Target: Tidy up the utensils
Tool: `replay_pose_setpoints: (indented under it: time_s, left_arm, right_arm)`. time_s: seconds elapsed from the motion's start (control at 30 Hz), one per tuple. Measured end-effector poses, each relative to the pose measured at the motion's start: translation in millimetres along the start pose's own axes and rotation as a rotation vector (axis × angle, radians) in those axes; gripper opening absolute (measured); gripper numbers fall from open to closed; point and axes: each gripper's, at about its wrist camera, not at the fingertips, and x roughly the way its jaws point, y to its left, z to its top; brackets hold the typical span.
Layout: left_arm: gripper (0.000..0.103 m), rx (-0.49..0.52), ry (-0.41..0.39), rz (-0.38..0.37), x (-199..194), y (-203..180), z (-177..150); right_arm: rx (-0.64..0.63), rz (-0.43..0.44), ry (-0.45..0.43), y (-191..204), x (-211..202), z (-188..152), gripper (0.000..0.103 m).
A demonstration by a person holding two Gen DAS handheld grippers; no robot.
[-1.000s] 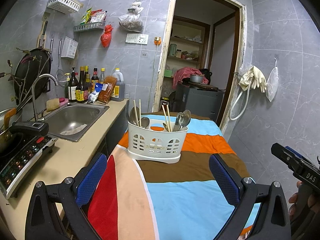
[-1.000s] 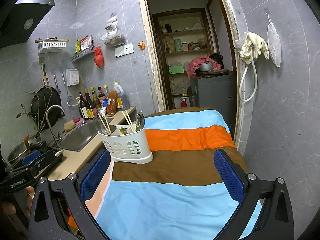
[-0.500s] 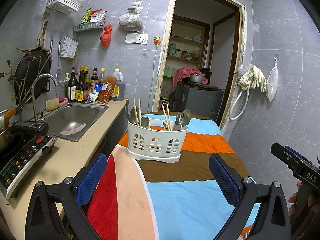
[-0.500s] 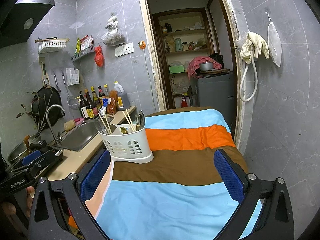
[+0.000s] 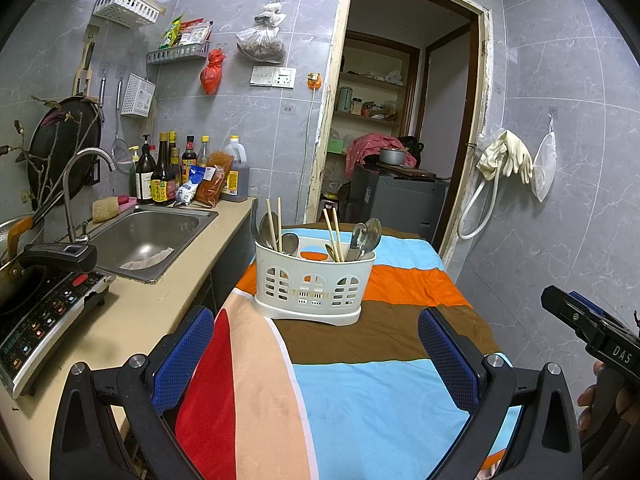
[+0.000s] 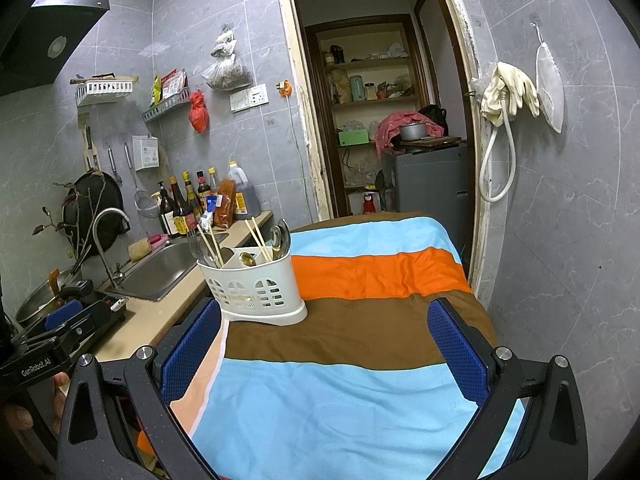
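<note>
A white slotted utensil caddy (image 5: 314, 280) stands on the striped tablecloth (image 5: 360, 380), also in the right wrist view (image 6: 256, 286). It holds chopsticks (image 5: 334, 234), metal spoons (image 5: 366, 236) and forks (image 6: 196, 240), sorted into compartments. My left gripper (image 5: 316, 356) is open and empty, held low in front of the caddy. My right gripper (image 6: 324, 350) is open and empty, to the right of the caddy and short of it.
A counter with a steel sink (image 5: 148, 236), tap (image 5: 80, 188), induction cooker (image 5: 40, 320) and sauce bottles (image 5: 168, 172) runs along the left. A doorway (image 5: 400, 140) lies behind the table. Gloves and a hose (image 5: 504, 164) hang on the right wall.
</note>
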Motion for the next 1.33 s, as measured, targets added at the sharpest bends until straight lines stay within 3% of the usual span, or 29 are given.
replay_pose_setpoints:
  time_s: [0.7,1.33]
  left_arm:
    - [0.102,0.012,-0.035,0.002,-6.3,1.1,-9.3]
    - [0.102,-0.009,0.009,0.039,3.0,1.3,-0.5]
  right_arm:
    - [-0.006,0.003,0.007,12.2,-3.3,-6.2,0.101]
    - [-0.003,0.013,0.028,13.8,-3.1,-16.9,0.101]
